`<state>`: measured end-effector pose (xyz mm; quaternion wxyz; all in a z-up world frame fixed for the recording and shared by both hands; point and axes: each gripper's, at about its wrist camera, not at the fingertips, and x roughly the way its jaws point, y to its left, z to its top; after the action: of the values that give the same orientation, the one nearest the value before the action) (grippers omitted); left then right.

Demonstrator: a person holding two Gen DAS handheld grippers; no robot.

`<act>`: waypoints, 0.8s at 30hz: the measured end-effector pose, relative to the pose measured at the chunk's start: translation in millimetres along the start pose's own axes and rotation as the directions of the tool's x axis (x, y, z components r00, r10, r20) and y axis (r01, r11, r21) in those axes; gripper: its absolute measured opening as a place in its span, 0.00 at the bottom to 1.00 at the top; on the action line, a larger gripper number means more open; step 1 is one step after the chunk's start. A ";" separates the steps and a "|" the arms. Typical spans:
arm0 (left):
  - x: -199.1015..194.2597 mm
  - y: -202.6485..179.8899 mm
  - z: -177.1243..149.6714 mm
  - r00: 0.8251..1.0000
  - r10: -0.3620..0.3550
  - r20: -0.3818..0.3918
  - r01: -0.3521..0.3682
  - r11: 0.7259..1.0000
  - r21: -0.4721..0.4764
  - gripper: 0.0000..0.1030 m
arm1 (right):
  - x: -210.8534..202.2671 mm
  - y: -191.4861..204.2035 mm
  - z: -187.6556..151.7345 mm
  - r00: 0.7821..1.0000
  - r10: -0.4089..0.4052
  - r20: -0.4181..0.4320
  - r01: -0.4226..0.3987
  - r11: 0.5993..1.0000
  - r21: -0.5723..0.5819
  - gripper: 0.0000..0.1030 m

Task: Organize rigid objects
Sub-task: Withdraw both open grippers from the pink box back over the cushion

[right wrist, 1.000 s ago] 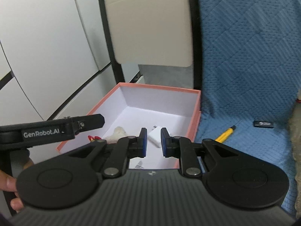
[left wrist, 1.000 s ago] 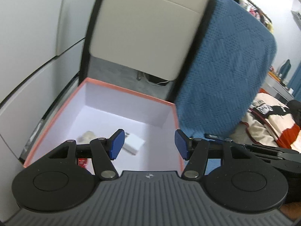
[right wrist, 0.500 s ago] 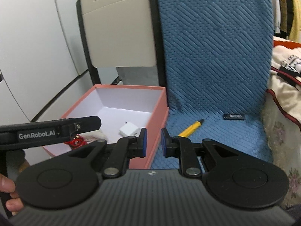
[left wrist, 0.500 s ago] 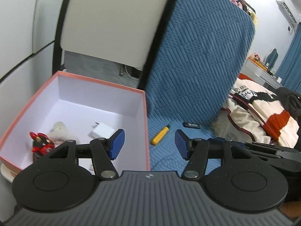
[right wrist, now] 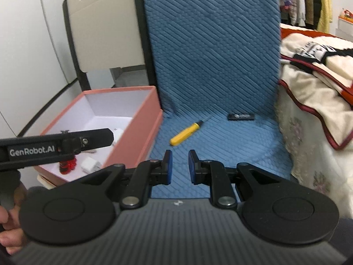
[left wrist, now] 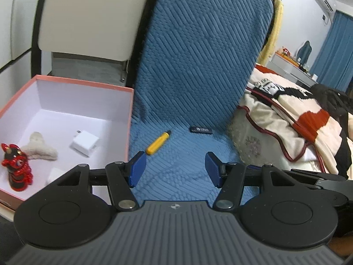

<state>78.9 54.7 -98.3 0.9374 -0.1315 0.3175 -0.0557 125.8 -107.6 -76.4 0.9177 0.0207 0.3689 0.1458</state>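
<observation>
- A patterned blanket (left wrist: 286,119) borders the blue quilted cushion (left wrist: 198,66) on the right; a pink box (left wrist: 130,119) stands against the cushion's left side.
- Inside the box lie a white charger (left wrist: 85,143), a cream plush piece (left wrist: 38,148) and a red figurine (left wrist: 16,164).
- The yellow screwdriver (left wrist: 157,143), black-tipped, lies slantwise on the cushion seat, near a small black stick-shaped device (left wrist: 200,129); nothing covers either.
- The left gripper (left wrist: 175,169) hangs with jaws apart, empty.
- The right gripper (right wrist: 178,166) has jaws drawn narrow, gripping nothing.
</observation>
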 end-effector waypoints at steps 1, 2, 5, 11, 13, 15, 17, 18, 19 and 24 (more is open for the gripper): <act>3.1 -3.9 -2.8 1.000 -0.002 -0.005 0.002 1.000 0.002 0.62 | -0.2 -3.7 -2.3 1.000 -0.009 0.000 0.009 1.000 -0.001 0.18; 5.7 -6.5 -4.5 1.000 -0.002 -0.012 0.002 1.000 0.007 0.63 | -0.5 -7.6 -4.5 1.000 -0.018 0.001 0.018 1.000 -0.001 0.18; 13.8 -15.9 -13.0 1.000 -0.006 -0.025 0.006 1.000 0.016 0.63 | -0.4 -19.4 -13.0 0.999 -0.042 -0.006 0.042 0.999 0.009 0.18; 34.4 -25.2 -20.1 0.999 0.013 -0.044 -0.012 0.999 0.038 0.62 | 2.4 -37.8 -28.2 0.996 -0.082 -0.018 0.083 0.996 0.035 0.18; 40.3 -25.9 -20.4 0.999 0.012 -0.043 -0.011 0.999 0.037 0.62 | 3.8 -41.4 -30.8 0.996 -0.091 -0.017 0.091 0.995 0.036 0.18; 47.0 -26.5 -21.0 0.999 0.022 -0.046 -0.020 0.999 0.047 0.62 | 5.2 -44.6 -32.1 0.996 -0.090 -0.019 0.091 0.995 0.046 0.18; 55.1 -25.4 -20.6 0.998 0.033 -0.049 -0.030 0.998 0.052 0.62 | 7.1 -47.8 -31.9 0.996 -0.087 -0.014 0.087 0.994 0.060 0.19; 59.7 -24.2 -19.7 0.998 0.033 -0.051 -0.030 0.998 0.051 0.62 | 9.0 -49.4 -31.2 0.996 -0.088 -0.007 0.088 0.994 0.066 0.19; 65.1 -23.1 -18.6 0.998 0.033 -0.052 -0.030 0.998 0.052 0.62 | 11.7 -51.4 -30.5 0.996 -0.090 -0.003 0.090 0.993 0.074 0.19; 92.6 -21.7 -11.2 0.997 0.050 -0.052 -0.045 0.995 0.084 0.62 | 25.3 -58.8 -24.6 0.996 -0.085 0.003 0.084 0.991 0.104 0.19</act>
<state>145.0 14.1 -154.5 0.9342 -0.0836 0.3432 -0.0500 141.2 -158.4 -119.9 0.9221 0.0531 0.3733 0.0876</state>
